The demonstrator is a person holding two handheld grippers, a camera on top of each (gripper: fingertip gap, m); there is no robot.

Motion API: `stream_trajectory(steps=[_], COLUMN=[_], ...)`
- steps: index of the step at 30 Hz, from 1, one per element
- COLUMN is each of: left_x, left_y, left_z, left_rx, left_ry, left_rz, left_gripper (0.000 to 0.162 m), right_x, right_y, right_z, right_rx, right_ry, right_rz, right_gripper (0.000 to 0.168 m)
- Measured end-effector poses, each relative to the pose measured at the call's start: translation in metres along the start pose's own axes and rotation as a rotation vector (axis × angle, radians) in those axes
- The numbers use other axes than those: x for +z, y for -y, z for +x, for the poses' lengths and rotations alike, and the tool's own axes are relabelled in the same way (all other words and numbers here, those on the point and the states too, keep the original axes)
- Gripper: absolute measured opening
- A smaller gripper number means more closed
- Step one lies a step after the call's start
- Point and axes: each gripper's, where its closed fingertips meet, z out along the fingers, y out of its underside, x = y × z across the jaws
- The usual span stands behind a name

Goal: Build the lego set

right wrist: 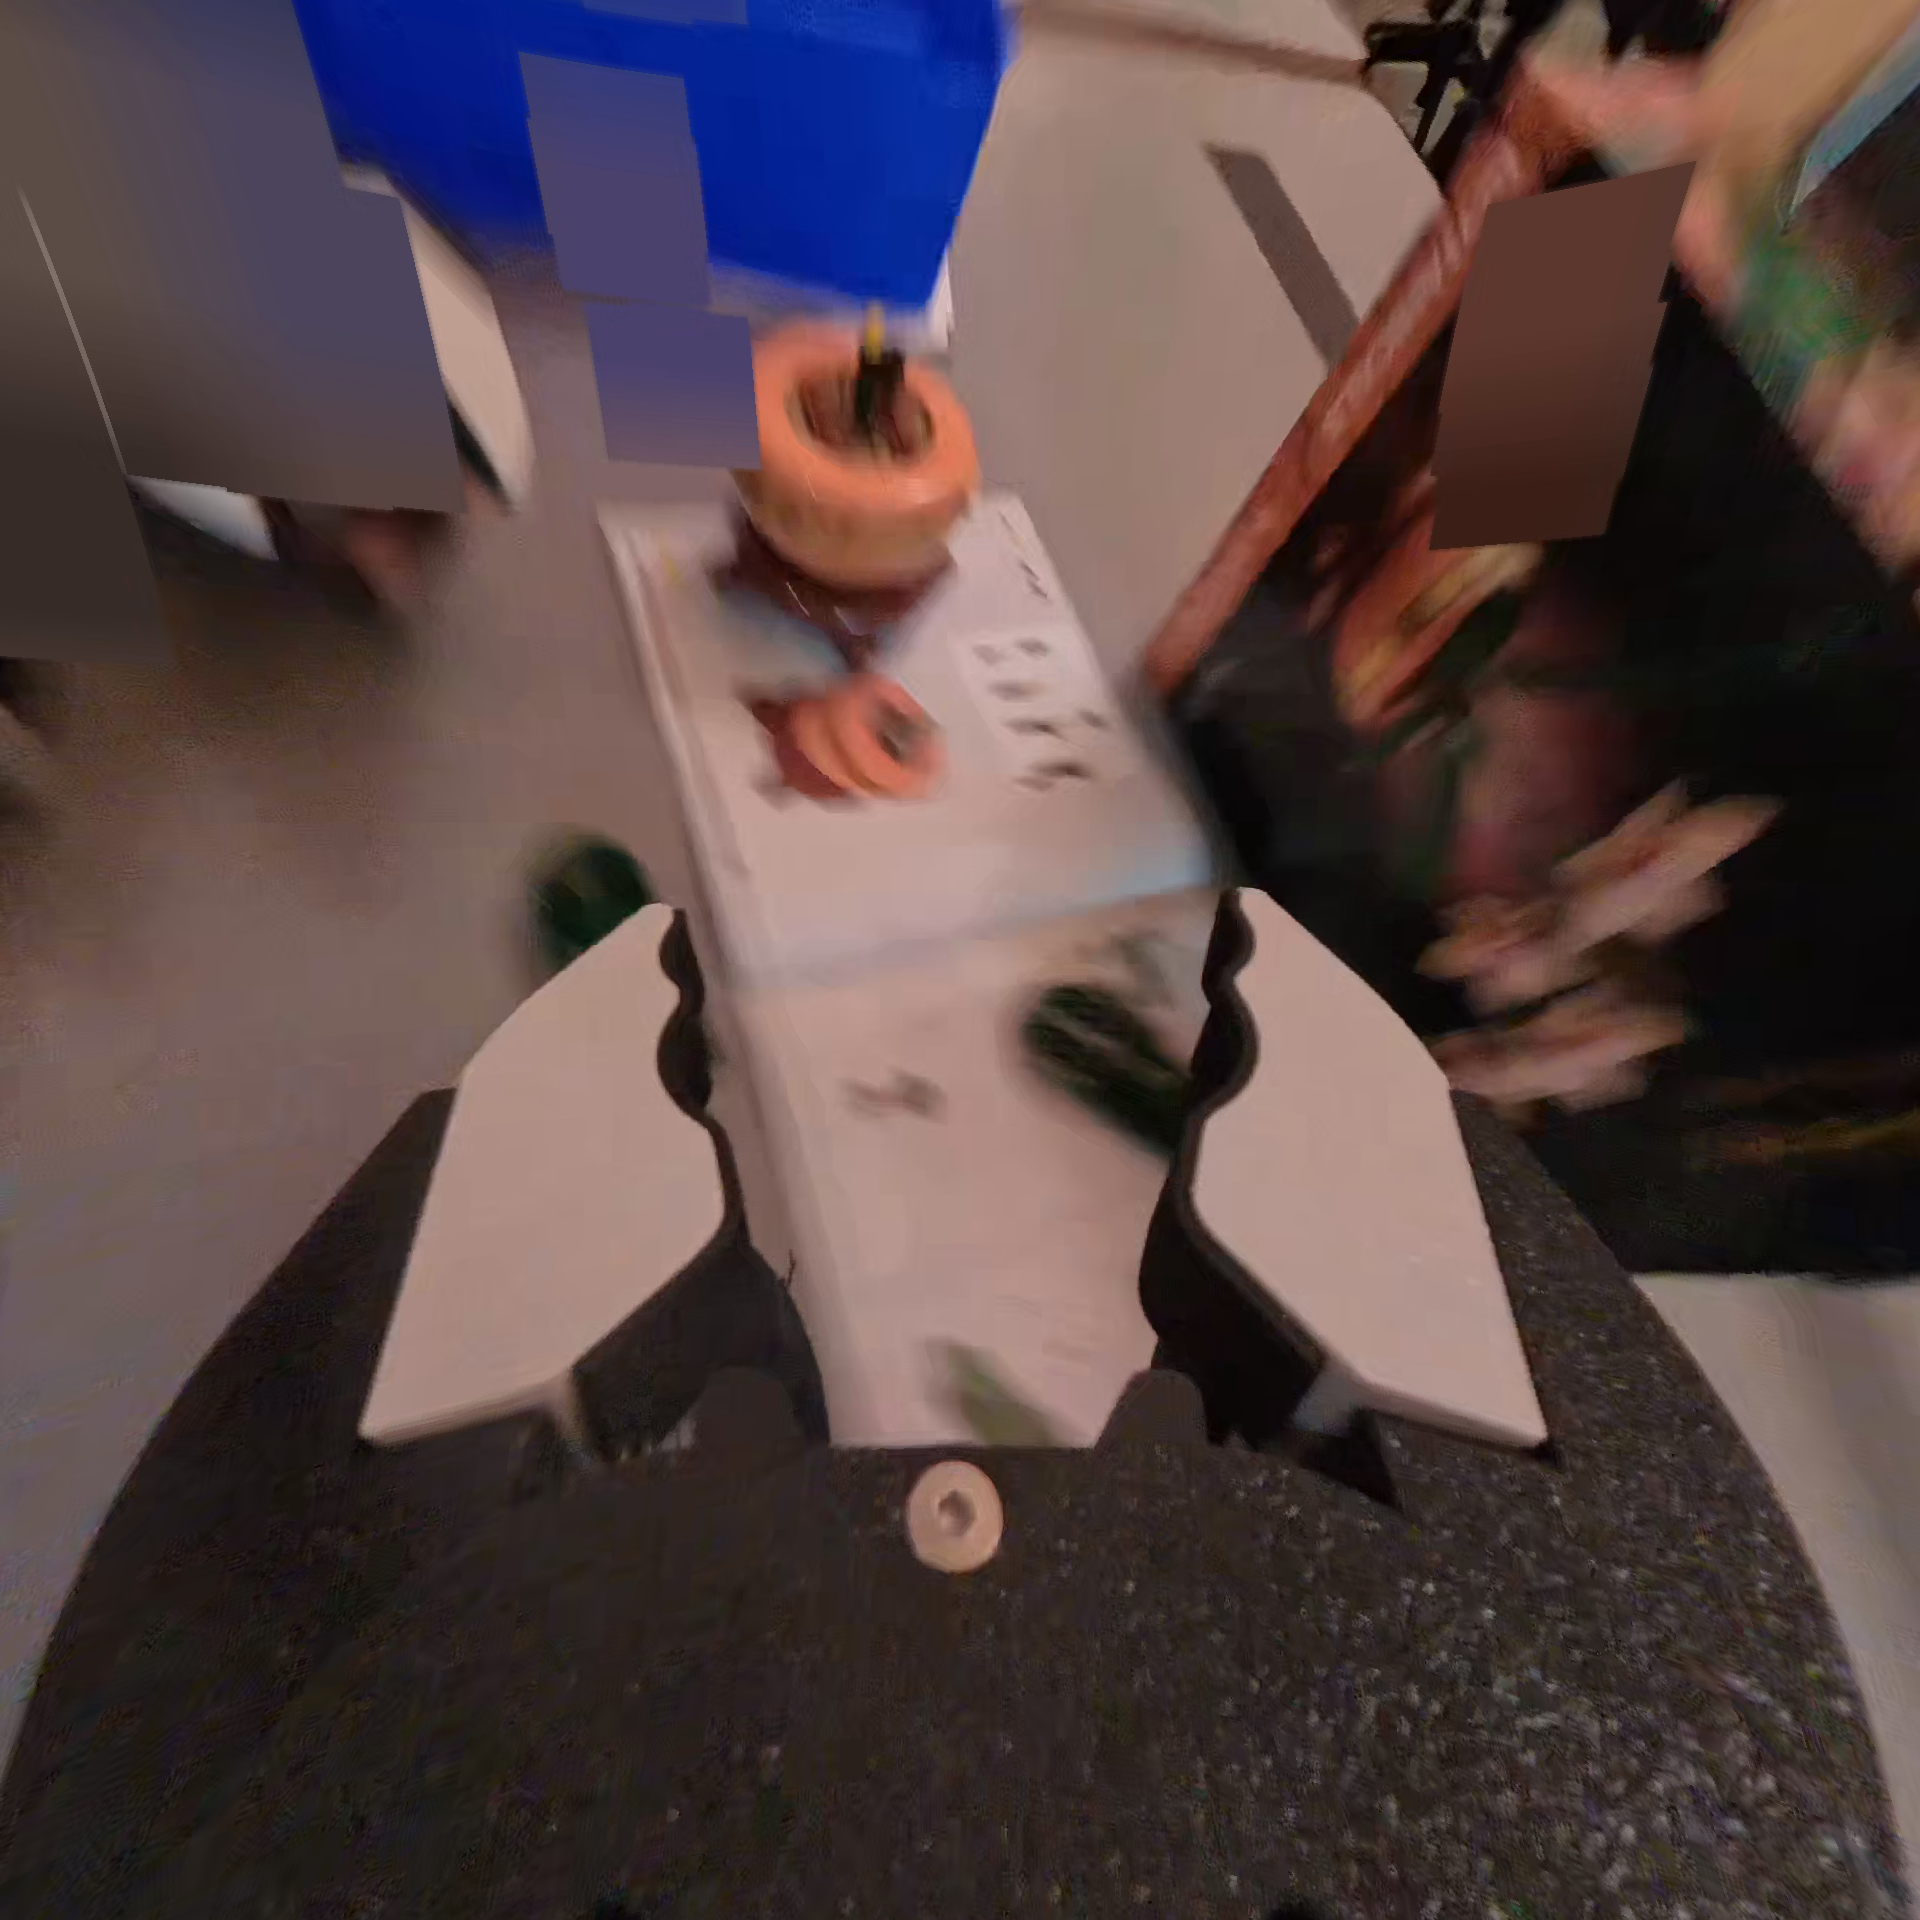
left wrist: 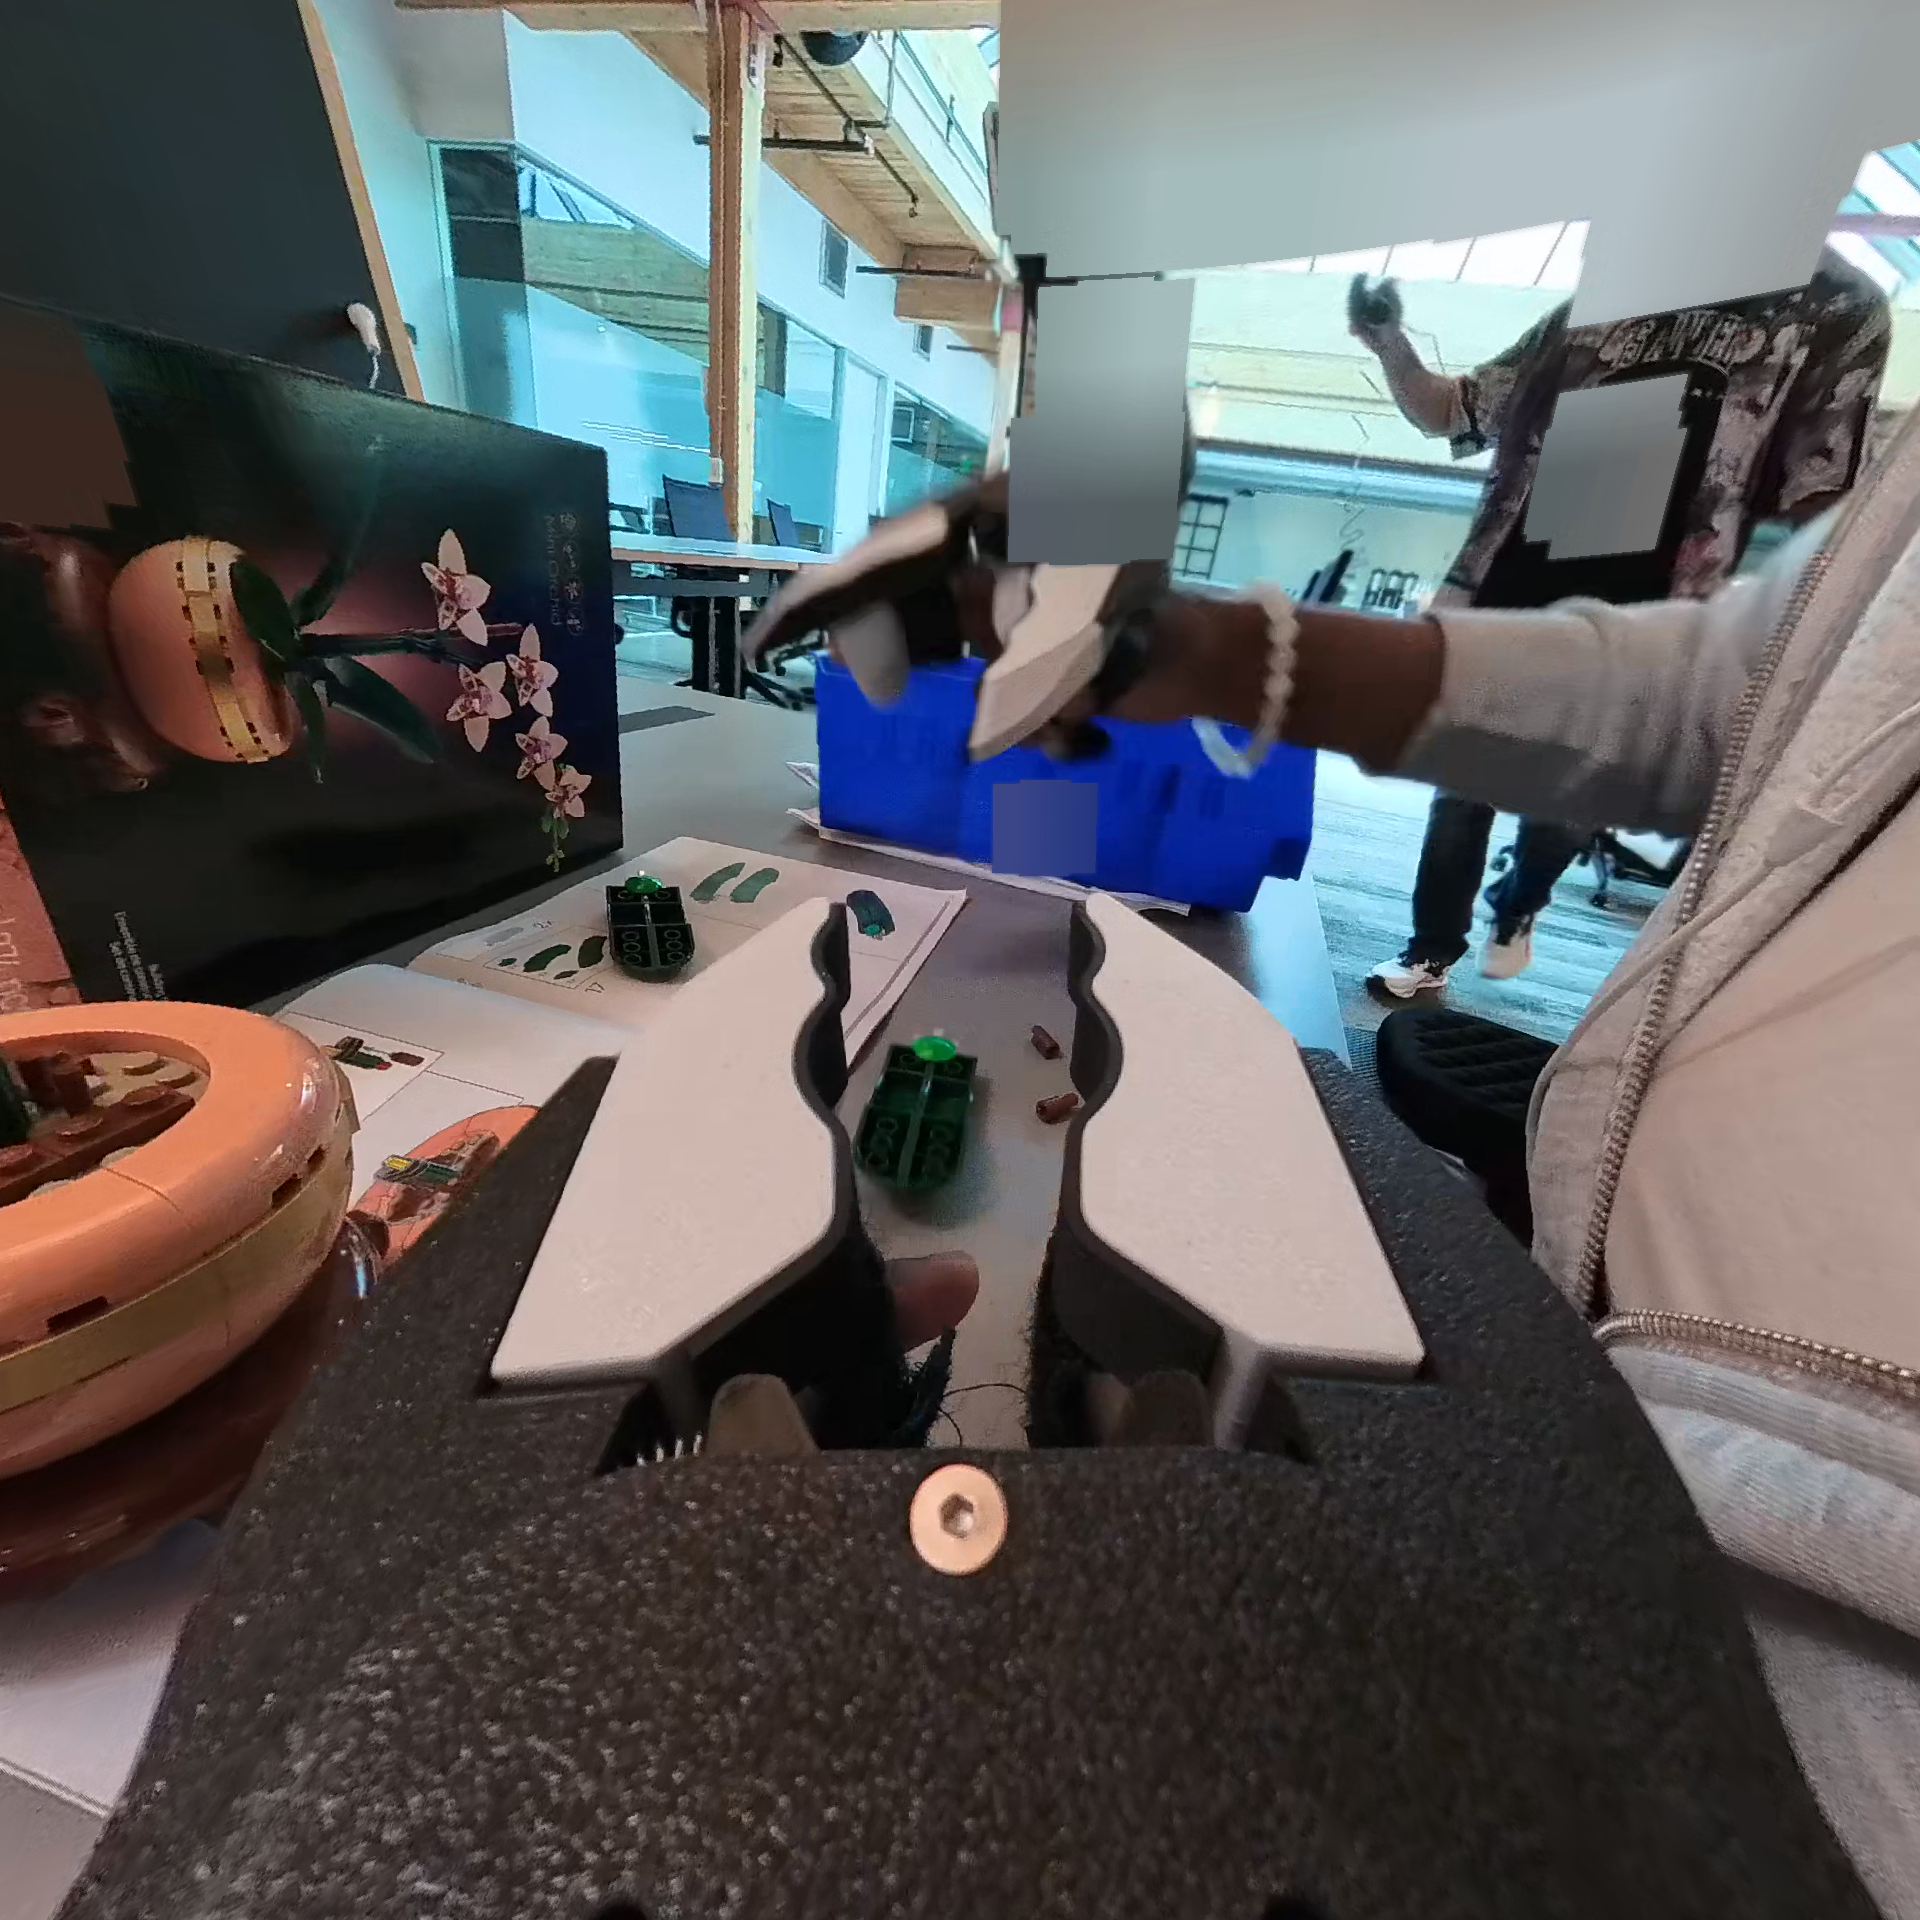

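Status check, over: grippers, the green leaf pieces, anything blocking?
Left gripper open, empty, above green leaf piece on table. Right gripper open, empty, raised. Second leaf piece on booklet. Nothing blocking.

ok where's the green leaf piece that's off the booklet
In the left wrist view, the green leaf piece lies on the grey table between the open left claw's fingers, two small brown pegs just right.

Bright daylight, sharp left view; right view motion-blurred, perhaps dimmer; edges warped.
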Motion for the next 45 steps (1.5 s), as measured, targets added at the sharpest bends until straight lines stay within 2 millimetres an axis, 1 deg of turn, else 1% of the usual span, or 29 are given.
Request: stream_trajectory(steps=[1, 2, 3, 4, 6, 7, 9, 10, 12, 16, 18, 19, 21, 24, 27, 29, 32, 33, 34, 36, 37, 38, 39, 40, 42, 43, 44, 45], left_x=[0.0, 0.0, 0.0, 0.0, 0.001, 0.001, 0.001, 0.001, 0.001, 0.001, 0.001, 0.001, 0.001, 0.001, 0.0, -0.001, -0.001, -0.002, -0.002, -0.004, -0.005, -0.008, -0.011, -0.015, -0.028, -0.037, -0.046, -0.055], left_y=[0.0, 0.0, 0.0, -0.001, -0.001, -0.001, -0.002, -0.002, -0.002, -0.002, -0.002, -0.002, -0.002, -0.001, -0.002, -0.002, -0.003, -0.003, -0.002, -0.002, -0.002, -0.001, 0.001, 0.005, 0.013, 0.018, 0.021, 0.022], left_z=[0.001, 0.001, 0.002, 0.003, 0.003, 0.004, 0.005, 0.005, 0.007, 0.007, 0.007, 0.007, 0.007, 0.007, 0.008, 0.008, 0.008, 0.007, 0.006, 0.002, -0.002, -0.007, -0.013, -0.021, -0.04, -0.051, -0.062, -0.072], left_rx=[0.01, 0.02, 0.032, 0.044, 0.059, 0.066, 0.087, 0.097, 0.112, 0.116, 0.117, 0.116, 0.116, 0.119, 0.132, 0.14, 0.138, 0.136, 0.135, 0.137, 0.137, 0.138, 0.139, 0.139, 0.131, 0.125, 0.121, 0.128], left_ry=[-0.003, -0.004, -0.003, -0.002, 0.004, 0.008, 0.013, 0.017, 0.018, 0.017, 0.015, 0.015, 0.01, 0.011, 0.013, 0.015, 0.017, 0.02, 0.026, 0.043, 0.067, 0.097, 0.133, 0.179, 0.304, 0.379, 0.451, 0.508], left_rz=[0.001, 0.0, -0.002, -0.003, -0.004, -0.005, -0.009, -0.01, -0.009, -0.008, -0.006, -0.006, -0.004, -0.001, -0.001, -0.009, -0.026, -0.03, -0.035, -0.057, -0.074, -0.091, -0.103, -0.111, -0.115, -0.114, -0.12, -0.137], left_gripper=[0.039, 0.039, 0.039, 0.039, 0.039, 0.039, 0.038, 0.038, 0.038, 0.038, 0.038, 0.038, 0.038, 0.038, 0.038, 0.038, 0.038, 0.038, 0.038, 0.04, 0.041, 0.043, 0.046, 0.049, 0.057, 0.059, 0.064, 0.07], right_x=[0.001, 0.006, 0.014, 0.026, 0.047, 0.054, 0.063, 0.067, 0.074, 0.084, 0.085, 0.084, 0.082, 0.069, 0.042, 0.022, -0.001, -0.006, -0.012, -0.023, -0.026, -0.025, -0.024, -0.024, -0.025, -0.024, -0.019, -0.011], right_y=[-0.002, -0.004, -0.009, -0.019, -0.045, -0.06, -0.085, -0.091, -0.099, -0.113, -0.115, -0.115, -0.116, -0.114, -0.107, -0.106, -0.109, -0.114, -0.124, -0.145, -0.153, -0.155, -0.152, -0.148, -0.14, -0.132, -0.117, -0.096], right_z=[0.011, 0.019, 0.028, 0.032, 0.034, 0.038, 0.053, 0.055, 0.055, 0.051, 0.048, 0.047, 0.045, 0.035, 0.017, -0.003, -0.044, -0.053, -0.058, -0.066, -0.07, -0.073, -0.073, -0.074, -0.07, -0.067, -0.063, -0.058], right_rx=[-0.26, -0.483, -0.648, -0.716, -0.672, -0.659, -0.666, -0.649, -0.625, -0.638, -0.638, -0.63, -0.619, -0.508, -0.312, -0.122, 0.174, 0.23, 0.254, 0.263, 0.28, 0.296, 0.311, 0.34, 0.393, 0.419, 0.437, 0.44], right_ry=[-0.033, -0.021, 0.009, 0.088, 0.287, 0.356, 0.413, 0.442, 0.489, 0.538, 0.566, 0.576, 0.572, 0.548, 0.465, 0.4, 0.357, 0.33, 0.293, 0.238, 0.23, 0.221, 0.214, 0.22, 0.214, 0.214, 0.213, 0.212], right_rz=[-0.106, -0.181, -0.25, -0.317, -0.436, -0.509, -0.639, -0.659, -0.669, -0.709, -0.714, -0.721, -0.733, -0.754, -0.793, -0.816, -0.782, -0.783, -0.81, -0.875, -0.889, -0.873, -0.828, -0.796, -0.751, -0.712, -0.639, -0.538], right_gripper=[0.082, 0.066, 0.052, 0.047, 0.049, 0.056, 0.065, 0.064, 0.061, 0.056, 0.047, 0.038, 0.035, 0.035, 0.035, 0.034, 0.034, 0.034, 0.035, 0.035, 0.035, 0.035, 0.035, 0.04, 0.064, 0.074, 0.086, 0.093])
